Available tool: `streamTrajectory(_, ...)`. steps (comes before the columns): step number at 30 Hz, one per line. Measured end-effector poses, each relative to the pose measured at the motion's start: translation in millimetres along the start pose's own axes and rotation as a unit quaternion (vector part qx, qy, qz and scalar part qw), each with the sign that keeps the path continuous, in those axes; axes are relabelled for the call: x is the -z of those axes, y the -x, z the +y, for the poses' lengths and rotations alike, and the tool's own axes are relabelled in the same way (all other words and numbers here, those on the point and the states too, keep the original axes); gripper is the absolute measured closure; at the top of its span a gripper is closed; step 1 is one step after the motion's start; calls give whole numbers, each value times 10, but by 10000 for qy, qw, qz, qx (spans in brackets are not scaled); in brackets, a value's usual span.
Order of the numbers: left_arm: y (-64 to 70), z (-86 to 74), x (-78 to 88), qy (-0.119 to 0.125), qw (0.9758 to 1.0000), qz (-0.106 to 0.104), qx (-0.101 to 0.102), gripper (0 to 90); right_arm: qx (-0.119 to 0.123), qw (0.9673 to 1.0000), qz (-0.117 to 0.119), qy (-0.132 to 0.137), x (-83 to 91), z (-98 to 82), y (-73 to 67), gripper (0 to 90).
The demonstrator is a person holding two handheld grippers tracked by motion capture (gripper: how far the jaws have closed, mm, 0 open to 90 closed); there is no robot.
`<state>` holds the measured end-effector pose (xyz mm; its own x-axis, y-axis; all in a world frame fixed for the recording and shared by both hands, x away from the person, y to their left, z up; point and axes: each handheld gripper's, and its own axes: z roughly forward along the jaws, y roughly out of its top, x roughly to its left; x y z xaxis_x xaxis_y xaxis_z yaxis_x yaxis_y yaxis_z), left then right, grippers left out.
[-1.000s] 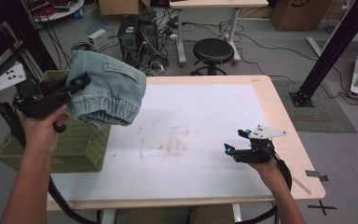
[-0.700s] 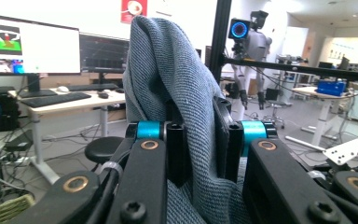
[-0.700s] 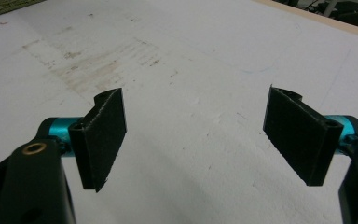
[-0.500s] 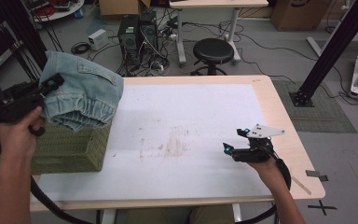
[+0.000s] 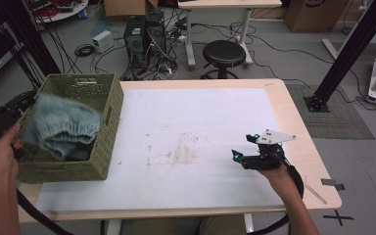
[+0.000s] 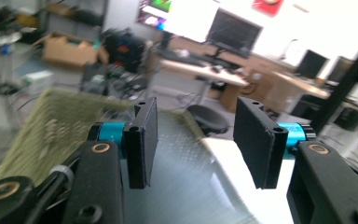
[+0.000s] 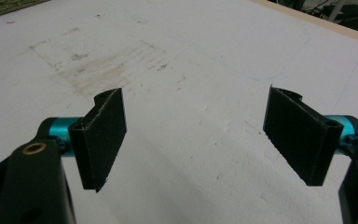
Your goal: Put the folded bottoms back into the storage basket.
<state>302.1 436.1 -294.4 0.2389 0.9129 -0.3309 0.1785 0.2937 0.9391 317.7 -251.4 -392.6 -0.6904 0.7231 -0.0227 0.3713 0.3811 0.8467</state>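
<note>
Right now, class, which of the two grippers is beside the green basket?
The left gripper, at the green basket holding the blue garment. The right gripper hovers over the white mat.

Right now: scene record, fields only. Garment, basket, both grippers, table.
garment: blue denim piece lying in the basket, blurred
basket: green woven, on the table's left edge
left gripper: beside the basket, jaws have just been opening, nothing between them
right gripper: low over the table's right side, jaws apart, nothing between them
table: white sheet with a faint brown stain in the middle
</note>
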Motion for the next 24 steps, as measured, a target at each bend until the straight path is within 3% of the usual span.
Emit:
streamTrajectory(5, 49, -33, -1, 73, 9998, -107, -145, 493, 0, 10000, 7, 15, -8, 8, 1, 218)
streamTrajectory(11, 208, -18, -85, 92, 9989, -350, -293, 319, 8, 10000, 14, 25, -17, 10, 0, 218)
streamTrajectory(16, 361, -64, -183, 50, 9964, -647, -544, 282, 12, 10000, 24, 41, -23, 10, 0, 217)
streamTrajectory(24, 630, -179, -348, -90, 9903, -1048, -912, 260, -33, 10000, 19, 60, -22, 9, 6, 217)
